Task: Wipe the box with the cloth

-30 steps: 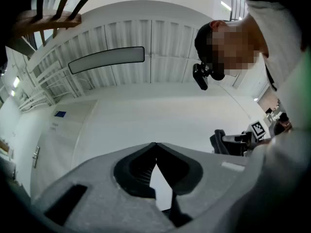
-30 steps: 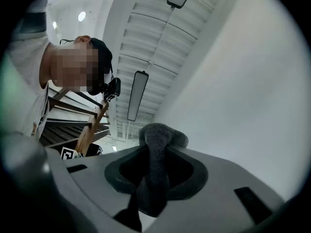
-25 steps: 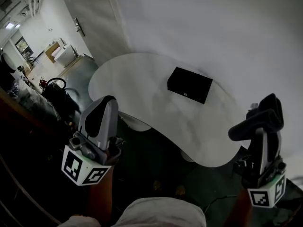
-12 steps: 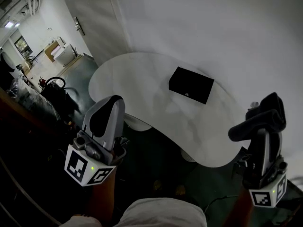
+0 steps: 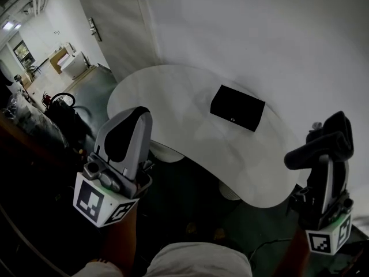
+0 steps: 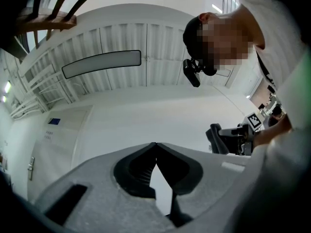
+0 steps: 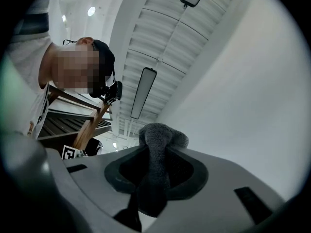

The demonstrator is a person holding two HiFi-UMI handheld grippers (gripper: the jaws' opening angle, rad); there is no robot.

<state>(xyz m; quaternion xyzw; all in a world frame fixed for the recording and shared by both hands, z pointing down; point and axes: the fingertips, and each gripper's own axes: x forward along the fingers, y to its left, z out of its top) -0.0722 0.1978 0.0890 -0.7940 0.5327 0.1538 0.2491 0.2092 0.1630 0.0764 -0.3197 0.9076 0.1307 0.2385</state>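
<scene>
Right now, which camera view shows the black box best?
The head view: the box lies whole and unblocked on the white table. The left gripper view and the right gripper view point upward and show none of it.

The cloth (image 7: pixel 156 159) is fuzzy, dark-grey pile; the box (image 5: pixel 237 108) is matt black, perhaps card; the desk (image 5: pixel 167 97) is smooth and white.

The pale mark (image 5: pixel 232 119) on the black box (image 5: pixel 237 106) is too small to read; the cloth (image 7: pixel 156 164) has its lower end hidden, lower centre
</scene>
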